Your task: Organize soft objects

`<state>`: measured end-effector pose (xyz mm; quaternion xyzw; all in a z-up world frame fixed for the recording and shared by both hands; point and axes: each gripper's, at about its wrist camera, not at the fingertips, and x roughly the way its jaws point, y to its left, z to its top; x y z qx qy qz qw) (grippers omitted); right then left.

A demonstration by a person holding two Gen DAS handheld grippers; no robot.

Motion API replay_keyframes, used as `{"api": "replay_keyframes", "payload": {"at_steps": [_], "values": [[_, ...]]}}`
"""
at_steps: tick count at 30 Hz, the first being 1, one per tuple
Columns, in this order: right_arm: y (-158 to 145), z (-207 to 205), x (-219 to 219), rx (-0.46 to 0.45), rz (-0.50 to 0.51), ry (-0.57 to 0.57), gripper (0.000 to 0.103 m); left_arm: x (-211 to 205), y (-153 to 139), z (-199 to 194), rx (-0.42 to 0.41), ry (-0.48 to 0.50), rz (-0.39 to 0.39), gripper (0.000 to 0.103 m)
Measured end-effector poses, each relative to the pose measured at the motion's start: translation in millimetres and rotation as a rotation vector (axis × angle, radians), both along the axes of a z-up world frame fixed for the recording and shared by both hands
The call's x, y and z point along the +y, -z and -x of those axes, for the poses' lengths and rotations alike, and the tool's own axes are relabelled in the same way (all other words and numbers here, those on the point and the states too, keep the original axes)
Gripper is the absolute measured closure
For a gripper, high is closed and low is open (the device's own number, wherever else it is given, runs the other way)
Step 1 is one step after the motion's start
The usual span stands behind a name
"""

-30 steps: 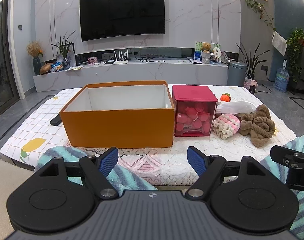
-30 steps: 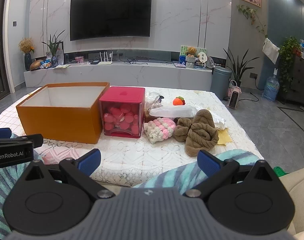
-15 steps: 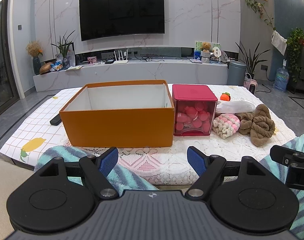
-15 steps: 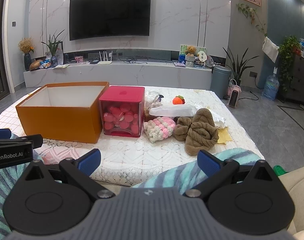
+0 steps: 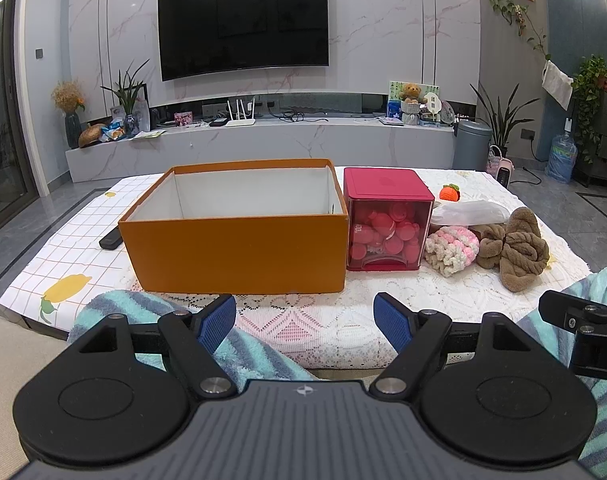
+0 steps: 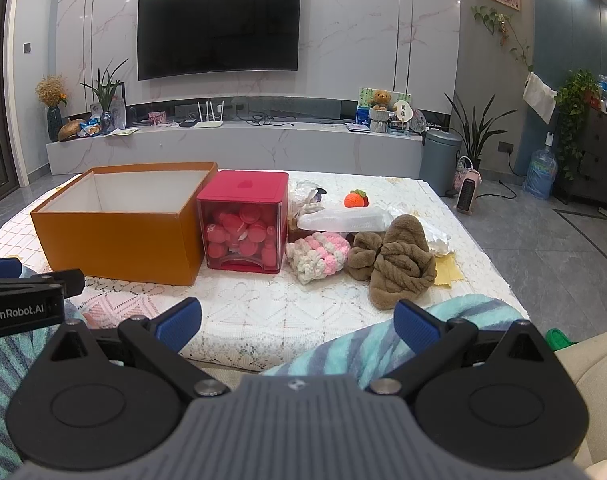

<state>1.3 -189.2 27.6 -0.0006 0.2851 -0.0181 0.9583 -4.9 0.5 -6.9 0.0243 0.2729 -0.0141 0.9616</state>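
**Both grippers wide apart, short of the soft things**

Left gripper (image 5: 304, 318) and right gripper (image 6: 298, 323) hold nothing, fingers spread; orange box (image 5: 239, 236) stands open; right of it the red container (image 5: 386, 220), then pink-white knit (image 5: 451, 249), then brown towel (image 5: 515, 252), all on the worktop (image 5: 343, 304).

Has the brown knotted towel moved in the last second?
No. The brown knotted towel lies in the same spot beside the pink-and-white crocheted piece, as before.
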Motion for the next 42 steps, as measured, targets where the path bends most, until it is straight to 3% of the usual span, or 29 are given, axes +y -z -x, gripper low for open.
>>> {"api": "replay_keyframes", "payload": {"at_steps": [9,13,18,24,30,42], "values": [[2.1,-1.6,-2.1,0.017,-0.026,-0.005,0.003,-4.0,4.3,0.7,0.006,0.017,0.008,0.012],[4.2,-2.2,-6.1,0.023,-0.066,-0.016,0.003,-3.4,5.2,-0.2,0.025,0.031,0.052,0.02],[7.1,-4.2,-13.2,0.022,-0.094,-0.017,0.003,-3.3,2.7,-1.3,0.024,0.075,0.097,0.02],[10.1,-12.4,-17.9,0.025,-0.041,-0.027,0.004,-10.6,1.1,-9.9,0.038,0.179,0.148,0.029],[14.2,-30.5,-35.3,0.054,-0.039,-0.021,0.011,-23.7,-0.7,-26.9,0.032,0.24,0.133,0.033],[26.8,-101.5,-86.1,0.174,-0.027,0.013,0.009,-78.5,10.5,-86.2,0.054,0.396,0.015,0.033]]}}
